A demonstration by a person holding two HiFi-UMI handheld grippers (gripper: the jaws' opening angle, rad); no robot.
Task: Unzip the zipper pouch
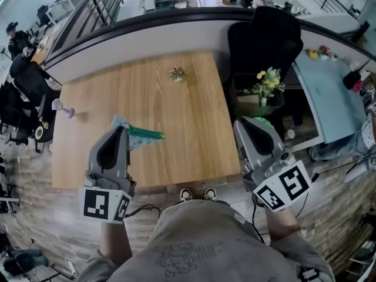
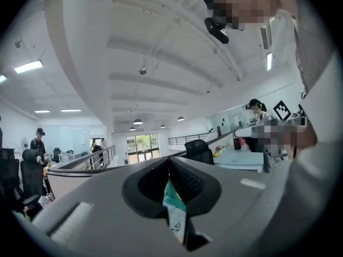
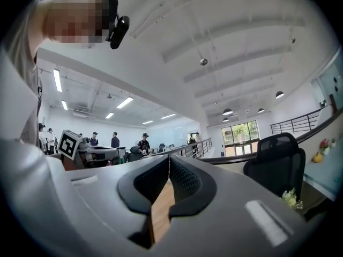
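Two claws were raised at the near side of the tabletop (image 1: 176, 104), and only one of them had anything in it. The left claw (image 1: 121, 129) was clamped on one end of the teal pouch (image 1: 144, 135). Its own view showed the jaws pressed together on the cloth, with a corner of the pouch hanging below them.

From that grip the pouch ran out toward about 3 o'clock in the head view, dipping slightly toward 4. Its long axis therefore pointed across at the other hand. Its free tip seemed to hang above the wood rather than rest on it.

The right claw (image 1: 248, 122) sat at 3 o'clock from that free tip, well apart, by the tabletop's right edge. Its jaws were together on nothing, and only wood grain showed through the slit between them.

The zipper pull was too small to find in any view. In my judgement the right claw was the one to take the pull. It would need to open and travel toward 9 o'clock along the pouch's line while the left anchored its end.
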